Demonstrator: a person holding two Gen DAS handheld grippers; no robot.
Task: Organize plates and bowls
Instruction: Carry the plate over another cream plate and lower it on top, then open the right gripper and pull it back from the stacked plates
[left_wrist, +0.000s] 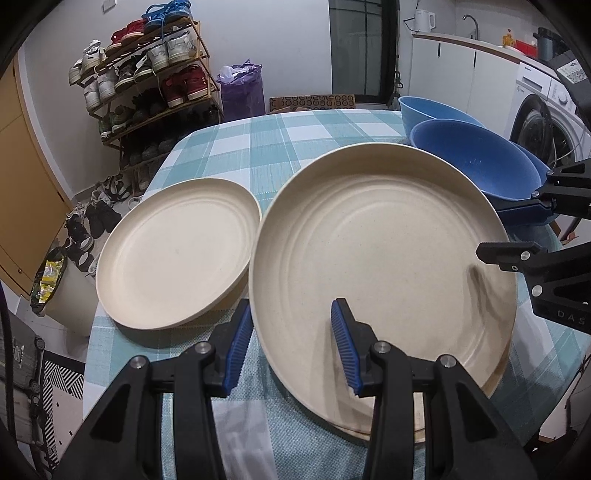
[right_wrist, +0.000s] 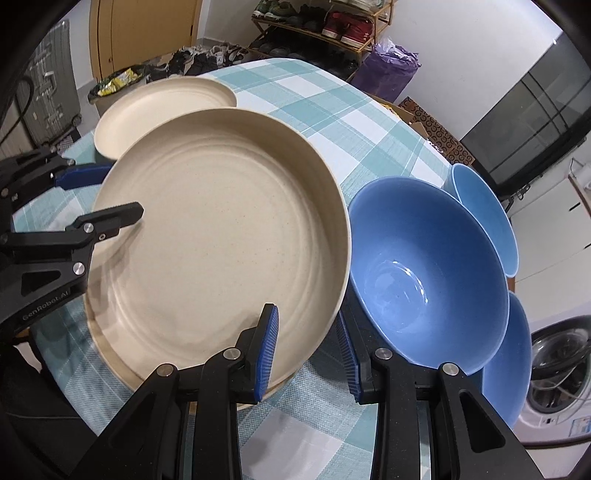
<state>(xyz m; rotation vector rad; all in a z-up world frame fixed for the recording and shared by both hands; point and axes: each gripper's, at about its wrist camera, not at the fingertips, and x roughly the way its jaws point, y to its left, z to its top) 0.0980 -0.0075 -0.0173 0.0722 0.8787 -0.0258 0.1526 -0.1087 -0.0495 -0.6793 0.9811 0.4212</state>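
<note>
- Large cream round plastic plate (left_wrist: 380, 258), centre frame, atop a stack on the checked bench (left_wrist: 258, 147); left gripper (left_wrist: 291, 347) fingers straddle its near rim, grasp uncertain.
- Right gripper (right_wrist: 308, 354) fingers straddle the opposite rim, apparently clamped.
- Smaller cream plate (left_wrist: 177, 254) left, rims nearly touching; blue bowls (right_wrist: 424, 280) crowd right.

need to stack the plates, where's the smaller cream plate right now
In the left wrist view the smaller round cream plate lies flat on the checked tablecloth, left of the large cream plate.

The left gripper (right_wrist: 110, 192) has "GenRobot.AI" on its black body. The right gripper (left_wrist: 524, 225) shows "DAS", cut off.
</note>
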